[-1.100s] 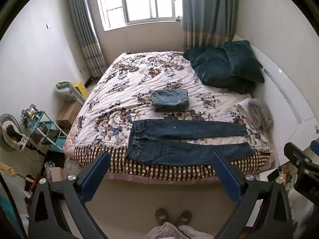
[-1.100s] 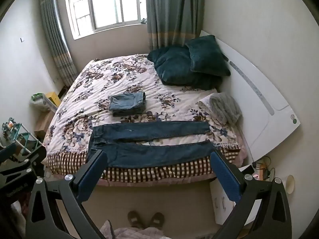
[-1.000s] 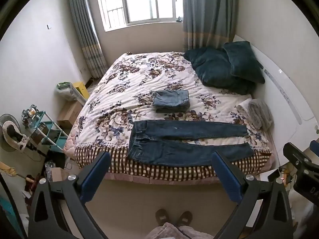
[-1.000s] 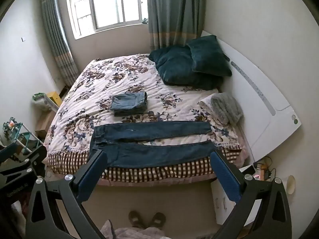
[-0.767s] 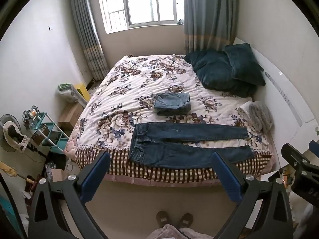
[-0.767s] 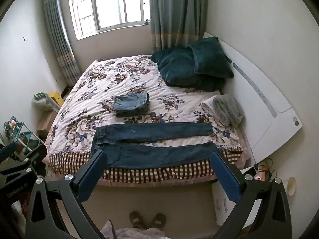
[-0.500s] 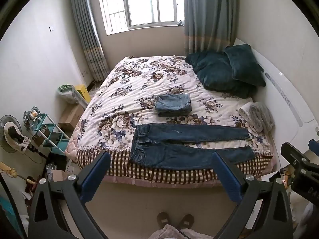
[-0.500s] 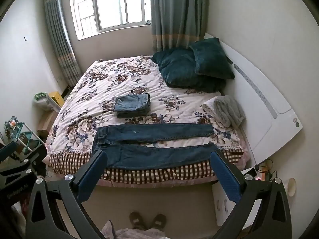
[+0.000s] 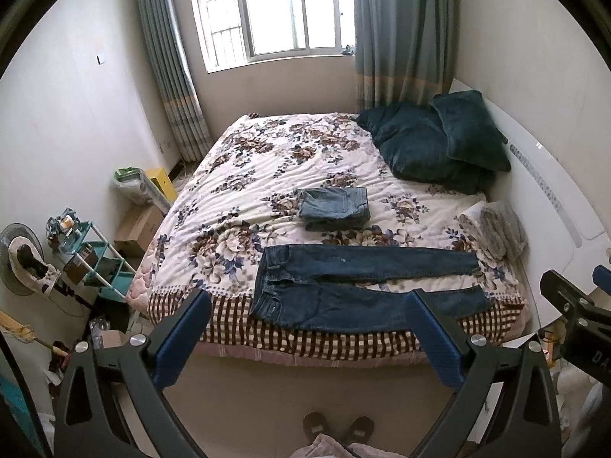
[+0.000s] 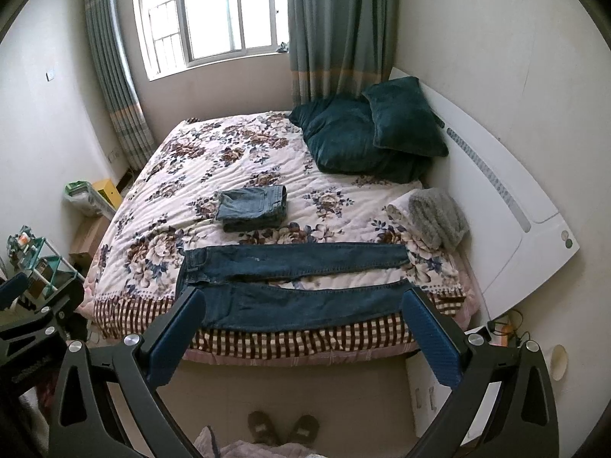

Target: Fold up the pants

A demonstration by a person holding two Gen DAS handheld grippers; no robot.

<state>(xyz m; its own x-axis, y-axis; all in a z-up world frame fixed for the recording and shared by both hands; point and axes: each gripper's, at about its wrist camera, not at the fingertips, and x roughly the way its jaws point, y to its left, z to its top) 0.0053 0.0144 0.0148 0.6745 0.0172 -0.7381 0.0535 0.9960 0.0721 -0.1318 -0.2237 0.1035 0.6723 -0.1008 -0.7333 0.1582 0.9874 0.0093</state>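
Dark blue jeans (image 9: 355, 286) lie flat along the near edge of the floral bed (image 9: 267, 175), waist to the left, legs spread apart to the right; they also show in the right wrist view (image 10: 290, 286). A lighter pair of folded jeans (image 9: 334, 208) sits behind them at mid-bed, also in the right wrist view (image 10: 252, 208). My left gripper (image 9: 305, 339) is open and empty, held high above the floor in front of the bed. My right gripper (image 10: 301, 337) is open and empty, likewise back from the bed.
Dark green pillows (image 9: 431, 141) lean at the white headboard (image 10: 496, 191) on the right. A grey knit item (image 10: 439, 223) lies near the headboard. A teal shelf (image 9: 91, 259), fan and boxes stand left of the bed. Slippered feet (image 9: 338, 427) stand on the floor below.
Both grippers have drawn slightly back and up from the bed; the jeans sit a little lower and farther in both views. Both stay open. The clothes have not moved.
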